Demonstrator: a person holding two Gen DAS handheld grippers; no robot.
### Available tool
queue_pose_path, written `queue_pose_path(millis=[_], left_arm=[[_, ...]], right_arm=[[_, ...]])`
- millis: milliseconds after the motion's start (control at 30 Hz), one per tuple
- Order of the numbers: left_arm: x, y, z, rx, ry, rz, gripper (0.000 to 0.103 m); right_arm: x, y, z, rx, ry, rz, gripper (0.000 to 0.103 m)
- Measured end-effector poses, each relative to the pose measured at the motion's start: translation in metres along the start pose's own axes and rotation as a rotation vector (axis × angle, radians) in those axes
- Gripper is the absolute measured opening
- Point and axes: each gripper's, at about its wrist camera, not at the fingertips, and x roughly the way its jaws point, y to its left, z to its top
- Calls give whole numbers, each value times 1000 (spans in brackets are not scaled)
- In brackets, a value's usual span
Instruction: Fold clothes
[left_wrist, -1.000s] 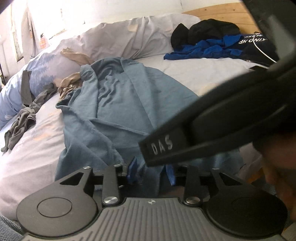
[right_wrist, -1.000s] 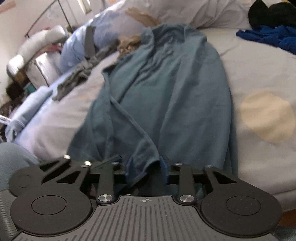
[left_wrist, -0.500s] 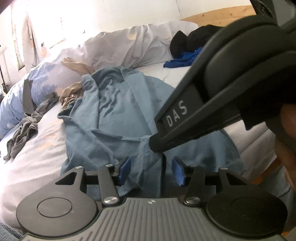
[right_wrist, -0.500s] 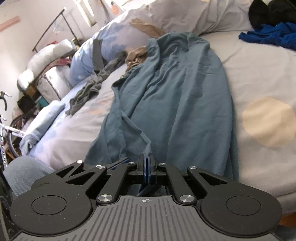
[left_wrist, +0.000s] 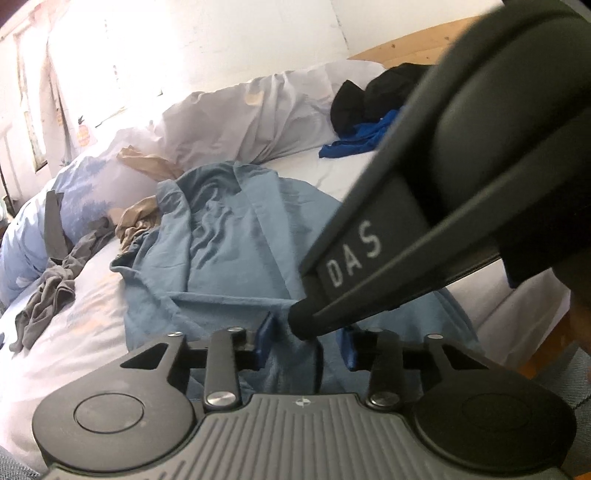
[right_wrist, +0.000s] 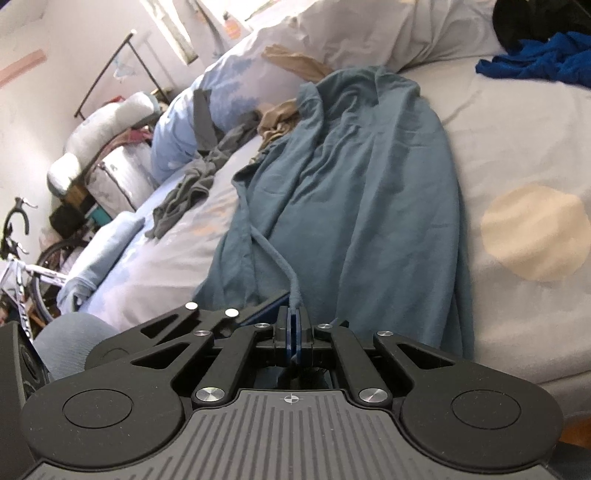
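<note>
The shirt (right_wrist: 369, 192) is dusty blue. The bed sheet (right_wrist: 517, 140) is pale lilac-white with a large tan dot (right_wrist: 535, 232). One pillow (left_wrist: 92, 181) carries a blue tree print. Nearby lie grey (left_wrist: 48, 299), beige (left_wrist: 140, 221), royal-blue (left_wrist: 362, 142) and black (left_wrist: 373, 96) clothes.

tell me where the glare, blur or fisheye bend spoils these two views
Left wrist view: the window is blown out to white, and the right tool crosses close up as a big dark shape hiding much of the bed. Right wrist view: evenly lit, the blue shirt sharp; the edges bend and the bike smears.
</note>
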Motion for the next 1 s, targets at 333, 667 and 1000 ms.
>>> queue_pose_path(millis=[333, 667, 1000], left_arm=[[-4, 3, 0, 7, 22, 41, 7], [-26, 43, 12, -139, -38, 15, 6], [-75, 146, 35, -506, -125, 3, 6]], right_arm=[[1, -3, 1, 20, -16, 47, 4], [-4, 0, 5, 65, -105, 74, 38], [-5, 10, 12, 71, -180, 92, 49]])
